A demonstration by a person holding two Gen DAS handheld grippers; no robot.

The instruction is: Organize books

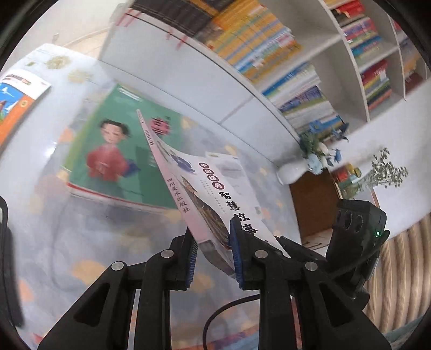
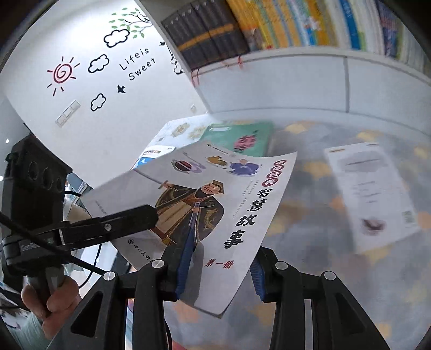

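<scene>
Gripping one thin storybook (image 2: 215,215) aloft, both grippers, left (image 1: 212,250) and right (image 2: 215,272), clamped its edges; uneven pulls risked tearing it.

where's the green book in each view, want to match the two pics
Left wrist view: the green book lies flat on the table, left of centre, behind the lifted white book.
Right wrist view: the green book shows centre, just above the white book's top edge.
Shared landmark: the dark books with orange bands on the shelf.

White bookshelf (image 1: 336,53) far side, white wall (image 2: 89,113) with decals (image 2: 64,72) left, patterned tablecloth (image 2: 309,215) near.
</scene>
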